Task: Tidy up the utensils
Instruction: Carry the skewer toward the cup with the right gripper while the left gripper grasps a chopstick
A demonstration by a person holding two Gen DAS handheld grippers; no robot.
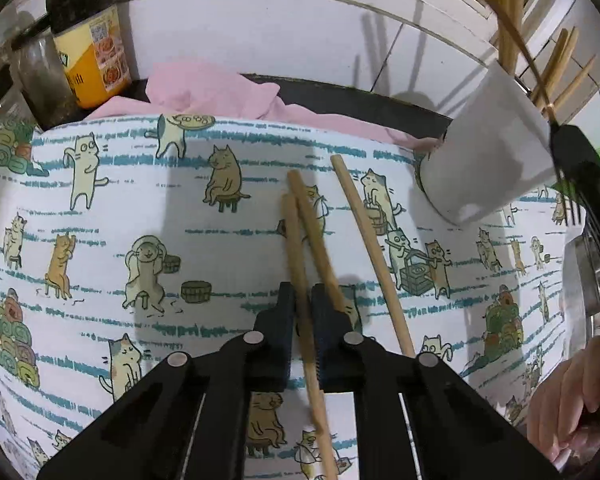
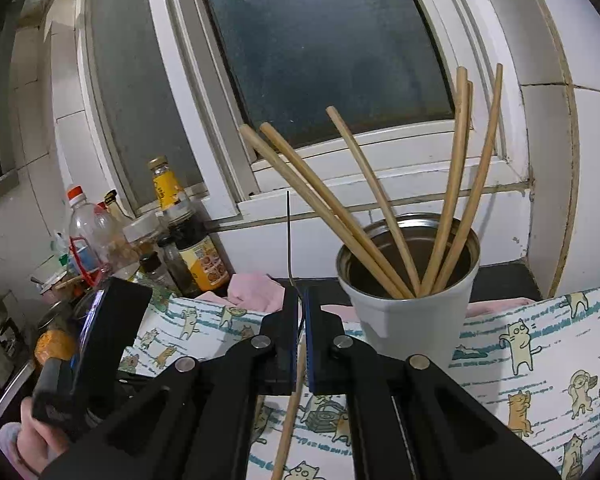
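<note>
Your left gripper [image 1: 303, 300] is clenched on a chopstick [image 1: 298, 264]: in the left wrist view it runs between the two jaws from the lower centre up toward the middle of the frame, over the cat-print cloth [image 1: 100, 240]. A second chopstick [image 1: 314, 232] lies just beside it on the right, partly behind the right jaw, so you cannot tell whether it is gripped too. A third chopstick [image 1: 370, 248] lies apart further right, on the cloth.

Your right gripper [image 2: 302, 304] is closed on a fork [image 2: 288, 232], whose thin handle rises straight up from the jaws in the right wrist view. Its tines [image 1: 568, 208] show at the right edge of the left wrist view, pointing down. A chopstick [image 2: 290, 412] passes below these jaws; whether it touches them is unclear.

The white cup [image 2: 408, 320] stands just right of the right gripper, holding six chopsticks [image 2: 380, 200] that lean out both ways. Behind it, a pink cloth [image 2: 256, 292] is bunched on the dark counter [image 2: 500, 284].

Bottles and jars [image 2: 188, 240] crowd the left middle; most labels are too small to read. A hand [image 1: 568, 400] is cut off at the lower right of the left wrist view.
</note>
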